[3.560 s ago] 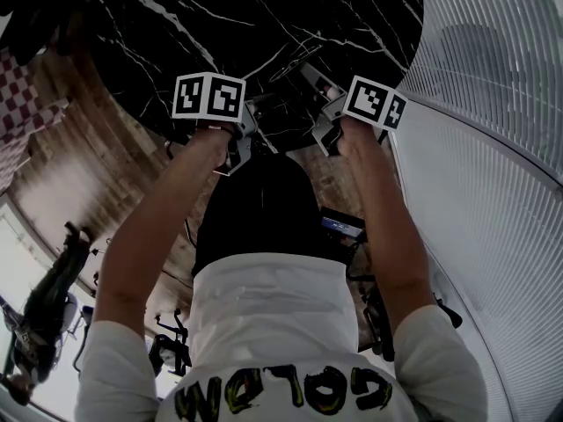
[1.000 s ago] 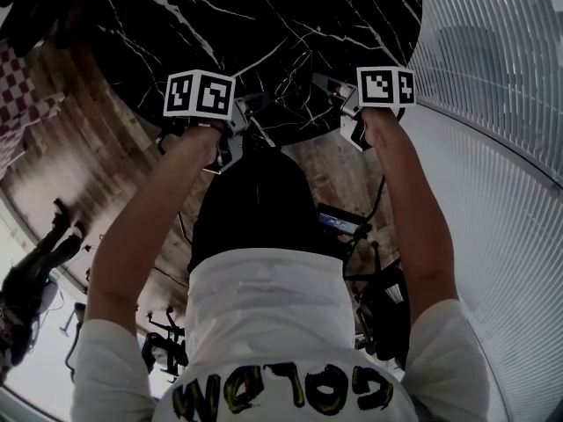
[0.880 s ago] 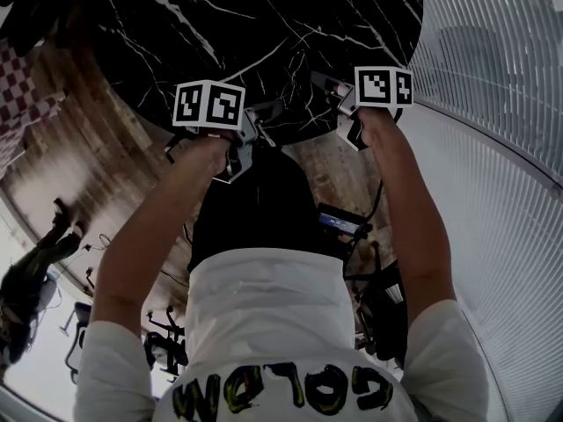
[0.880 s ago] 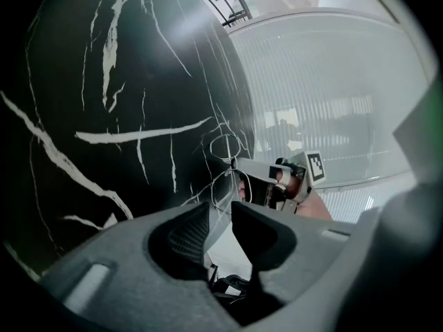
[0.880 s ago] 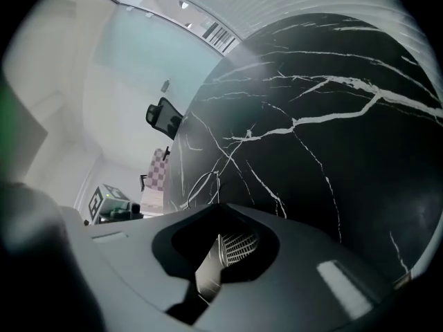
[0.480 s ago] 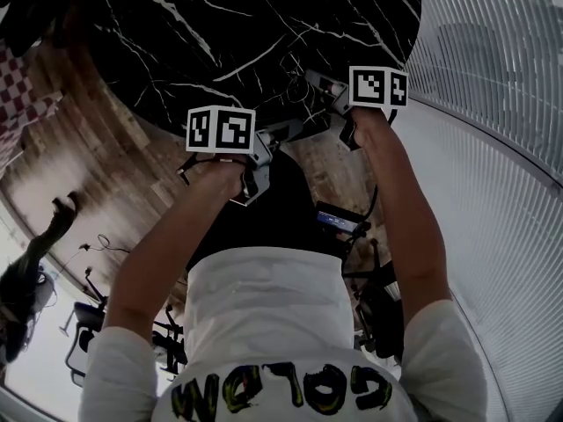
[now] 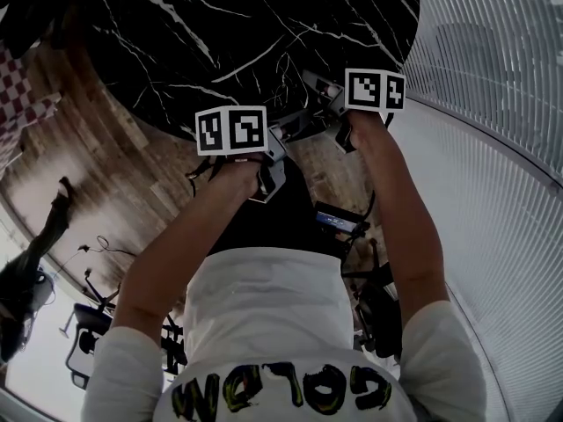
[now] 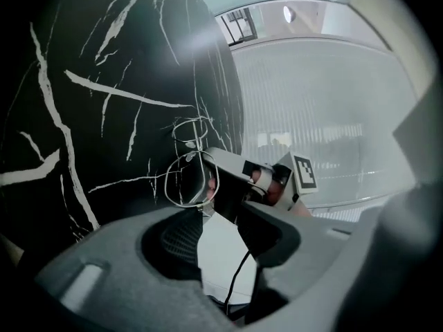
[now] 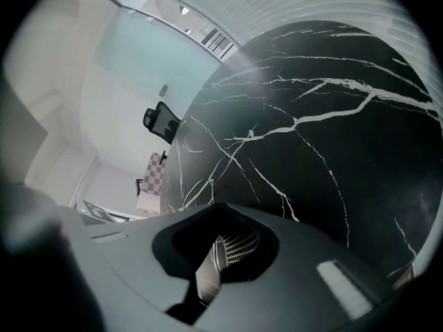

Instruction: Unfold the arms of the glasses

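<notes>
The thin wire-rimmed glasses (image 8: 167,185) hang above the black marble table (image 7: 220,25), and in the left gripper view they are just beyond my left jaws. My right gripper (image 8: 220,180) is shut on them at one side of the frame. In the head view the right gripper (image 7: 318,90) reaches over the table's near edge. My left gripper (image 7: 281,152) sits lower and to the left of it. Its jaws have just been opening and stand wide with nothing between them (image 8: 221,237). In the right gripper view the pads (image 9: 220,254) are pressed together.
The round table ends close in front of me, with wooden floor (image 7: 97,156) beneath. A ribbed pale wall (image 7: 493,148) curves along the right. An office chair (image 9: 159,121) and a checkered cloth (image 9: 151,178) stand beyond the table's far side. Another person (image 7: 35,262) stands at lower left.
My left gripper has slid right and back from the table's edge and let its jaws open, away from the glasses. The right gripper has stayed put, shut on the glasses.
</notes>
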### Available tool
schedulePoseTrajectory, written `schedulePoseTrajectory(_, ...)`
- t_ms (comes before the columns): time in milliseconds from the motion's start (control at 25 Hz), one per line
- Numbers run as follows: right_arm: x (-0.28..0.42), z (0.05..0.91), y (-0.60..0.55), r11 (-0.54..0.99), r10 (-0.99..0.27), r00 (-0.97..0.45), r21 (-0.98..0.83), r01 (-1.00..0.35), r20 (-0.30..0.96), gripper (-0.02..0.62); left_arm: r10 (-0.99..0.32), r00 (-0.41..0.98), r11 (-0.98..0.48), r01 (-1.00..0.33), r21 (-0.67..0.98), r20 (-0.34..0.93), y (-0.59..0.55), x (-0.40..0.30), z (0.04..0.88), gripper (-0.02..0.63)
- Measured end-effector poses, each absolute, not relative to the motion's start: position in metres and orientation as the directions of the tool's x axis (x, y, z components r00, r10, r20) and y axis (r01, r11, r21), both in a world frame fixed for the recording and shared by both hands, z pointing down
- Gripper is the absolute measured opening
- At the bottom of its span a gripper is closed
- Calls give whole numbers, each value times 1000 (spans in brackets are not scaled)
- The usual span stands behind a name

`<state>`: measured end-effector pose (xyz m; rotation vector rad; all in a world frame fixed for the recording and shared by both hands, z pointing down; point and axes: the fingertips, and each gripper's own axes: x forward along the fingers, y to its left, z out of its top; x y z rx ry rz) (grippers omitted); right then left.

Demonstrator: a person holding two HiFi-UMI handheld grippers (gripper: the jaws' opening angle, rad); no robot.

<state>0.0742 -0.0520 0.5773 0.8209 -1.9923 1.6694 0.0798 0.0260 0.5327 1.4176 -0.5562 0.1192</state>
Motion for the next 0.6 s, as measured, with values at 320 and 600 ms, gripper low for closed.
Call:
schedulePoseTrajectory(320, 75, 574, -50, 175, -173, -732, -711, -681, 659, 8, -253, 834, 223, -442, 869, 490, 27, 63, 549, 12)
schedulePoseTrajectory(600, 67, 575, -44, 234, -122, -732, -698, -677, 670, 89, -254, 841, 233, -426, 874, 478, 24, 64, 549, 5)
